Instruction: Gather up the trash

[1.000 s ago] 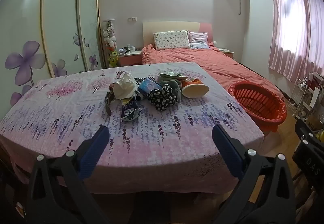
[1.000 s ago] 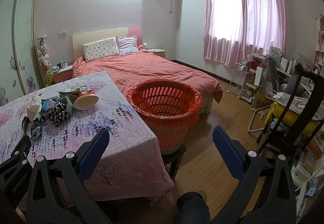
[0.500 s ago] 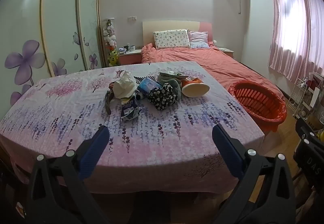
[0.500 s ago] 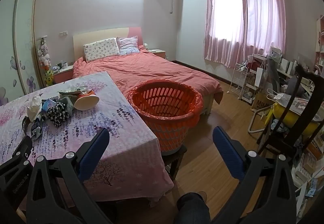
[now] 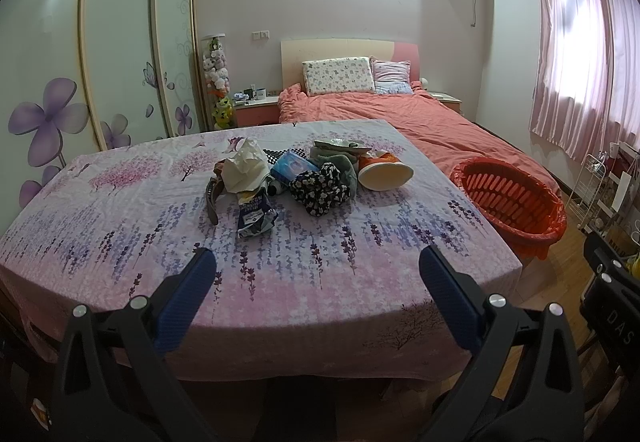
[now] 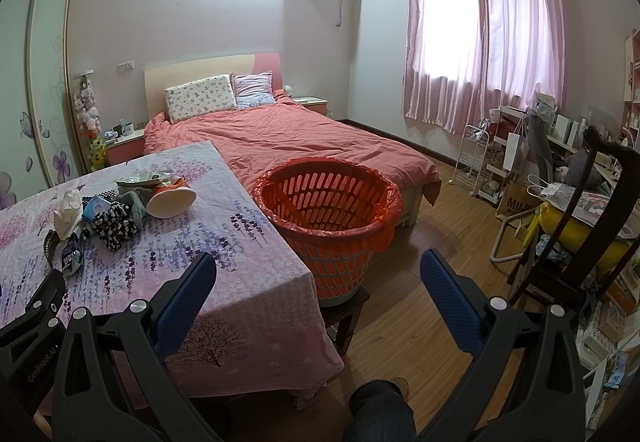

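Note:
A pile of trash lies mid-table: crumpled white tissue, a blue-white snack wrapper, a blue packet, a black floral cloth and a tipped paper cup. An orange basket lined with a red bag stands at the table's right side, and is seen close in the right wrist view. My left gripper hangs open over the table's near edge, well short of the pile. My right gripper is open, facing the basket, holding nothing.
The table wears a purple floral cloth. Behind it is a bed with a coral cover. A dark wooden chair and cluttered shelves stand at right. A person's knee shows below. The basket rests on a dark stool.
Both views have shifted only slightly; the scene sits a little lower and nearer. Both grippers stay open and empty.

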A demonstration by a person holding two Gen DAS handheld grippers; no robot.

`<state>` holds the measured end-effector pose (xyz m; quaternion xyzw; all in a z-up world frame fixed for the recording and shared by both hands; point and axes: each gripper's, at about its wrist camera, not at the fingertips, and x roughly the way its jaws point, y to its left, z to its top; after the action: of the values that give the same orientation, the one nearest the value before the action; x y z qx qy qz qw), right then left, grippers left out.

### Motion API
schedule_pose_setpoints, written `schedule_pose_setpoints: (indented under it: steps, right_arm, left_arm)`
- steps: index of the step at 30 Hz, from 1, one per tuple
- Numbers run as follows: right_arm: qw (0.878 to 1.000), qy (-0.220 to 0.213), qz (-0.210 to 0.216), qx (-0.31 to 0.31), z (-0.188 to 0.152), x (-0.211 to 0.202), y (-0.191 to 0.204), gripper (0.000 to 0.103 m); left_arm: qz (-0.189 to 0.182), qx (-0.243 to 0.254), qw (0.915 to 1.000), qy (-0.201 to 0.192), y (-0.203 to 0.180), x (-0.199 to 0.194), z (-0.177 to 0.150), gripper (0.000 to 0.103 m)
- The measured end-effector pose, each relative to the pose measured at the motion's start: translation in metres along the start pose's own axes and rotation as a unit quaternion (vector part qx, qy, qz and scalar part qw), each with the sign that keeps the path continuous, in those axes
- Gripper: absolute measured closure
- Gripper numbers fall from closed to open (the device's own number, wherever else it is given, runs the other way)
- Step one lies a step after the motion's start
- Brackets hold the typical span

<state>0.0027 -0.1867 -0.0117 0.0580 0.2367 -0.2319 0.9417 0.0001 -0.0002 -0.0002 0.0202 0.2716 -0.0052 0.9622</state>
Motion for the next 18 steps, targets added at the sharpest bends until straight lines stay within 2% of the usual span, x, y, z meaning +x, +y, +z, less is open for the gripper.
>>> schedule_pose_setpoints:
  steps: [18]
  right_arm:
    - [1.000, 0.000, 0.000, 0.000, -0.0004, -0.0002, 0.0002, 0.002]
  left_arm:
    - [-0.001, 0.000, 1.0000, 0.000, -0.0012, -0.0012, -0.0007, 0.004]
